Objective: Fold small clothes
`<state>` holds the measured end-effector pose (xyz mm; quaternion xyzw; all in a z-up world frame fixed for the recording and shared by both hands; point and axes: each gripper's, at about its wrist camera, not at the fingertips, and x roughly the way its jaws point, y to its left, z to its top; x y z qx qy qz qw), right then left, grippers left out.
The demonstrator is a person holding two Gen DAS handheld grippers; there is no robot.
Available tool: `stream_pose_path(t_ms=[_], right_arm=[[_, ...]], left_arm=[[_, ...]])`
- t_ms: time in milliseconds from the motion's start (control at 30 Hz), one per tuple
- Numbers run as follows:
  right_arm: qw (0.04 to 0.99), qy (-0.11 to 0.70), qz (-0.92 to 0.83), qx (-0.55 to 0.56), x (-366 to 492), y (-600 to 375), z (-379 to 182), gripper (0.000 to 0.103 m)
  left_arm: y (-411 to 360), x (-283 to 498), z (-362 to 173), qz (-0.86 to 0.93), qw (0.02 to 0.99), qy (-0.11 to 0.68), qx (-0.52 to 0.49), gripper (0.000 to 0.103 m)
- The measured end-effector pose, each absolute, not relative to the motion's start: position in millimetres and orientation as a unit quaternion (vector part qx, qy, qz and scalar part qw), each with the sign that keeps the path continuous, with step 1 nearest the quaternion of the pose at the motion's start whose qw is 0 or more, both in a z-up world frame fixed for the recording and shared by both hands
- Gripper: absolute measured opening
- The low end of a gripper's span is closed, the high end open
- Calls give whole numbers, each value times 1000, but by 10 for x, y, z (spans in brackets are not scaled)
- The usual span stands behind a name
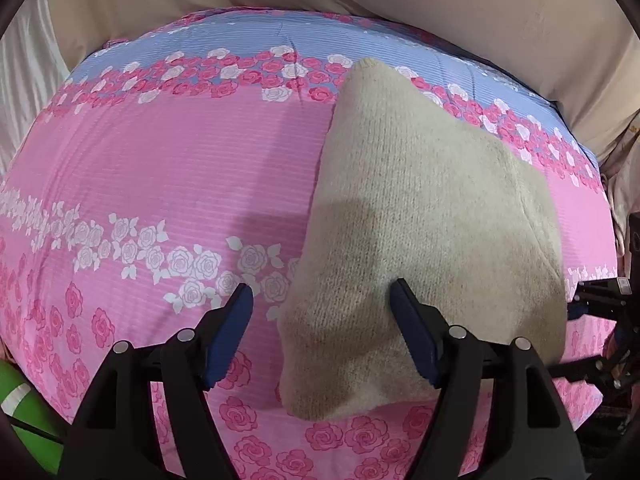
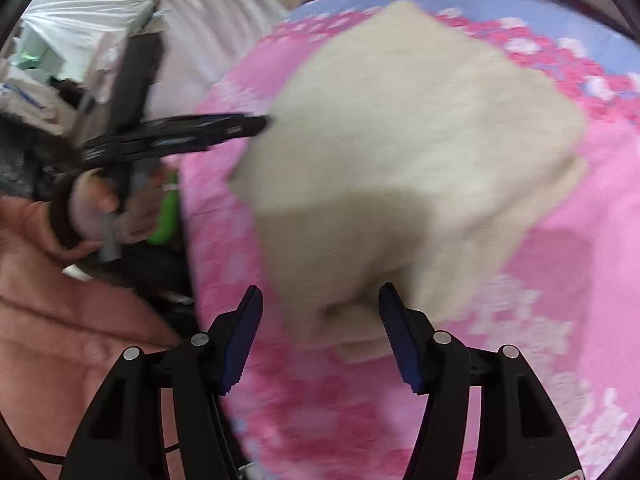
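The cream knit garment (image 1: 432,216) is lying on the rose-print bed cover (image 1: 160,168), its near edge sitting between both sets of jaws; left gripper (image 1: 322,296) and right gripper (image 2: 320,300) are gaping wide, holding nothing; each should be pinching one corner evenly before lifting, I'd say.

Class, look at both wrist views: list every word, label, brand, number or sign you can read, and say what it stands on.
None can be read.
Green object at the bed's edge: a white patch, with no letters legible.
Right wrist view, bottom right corner: a red and white mark, cut off by the frame, unreadable.
Left gripper seen from the right wrist view: blurred pale marks on its side, unreadable.
Cream knitted garment and floral sheet: no text.
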<state>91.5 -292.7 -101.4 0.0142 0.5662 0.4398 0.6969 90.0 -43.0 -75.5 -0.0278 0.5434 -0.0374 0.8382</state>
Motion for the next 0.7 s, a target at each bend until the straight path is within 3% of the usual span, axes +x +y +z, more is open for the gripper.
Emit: stream_pose_path(t_ms=[133, 267, 333, 400, 533, 633, 700], right_arm=[[669, 560, 486, 50, 912, -2758, -1040, 63], [623, 562, 543, 19, 794, -2462, -1036, 64], [604, 576, 550, -8, 736, -2507, -1019, 58], [598, 589, 543, -33, 706, -2649, -967, 44], [598, 617, 508, -57, 631, -3000, -946, 32], [648, 620, 434, -81, 538, -3196, -1000, 32], [703, 600, 381, -35, 511, -3380, -914, 33]], left_arm=[[-471, 864, -735, -30, 841, 540, -19, 68], [-458, 857, -758, -16, 840, 542, -15, 68], [-442, 858, -771, -12, 839, 544, -18, 71], [-438, 845, -777, -11, 839, 544, -17, 73], [-479, 816, -815, -10, 843, 538, -13, 76], [-498, 818, -839, 1, 847, 532, -15, 78], [-486, 826, -844, 3, 847, 532, -20, 79]])
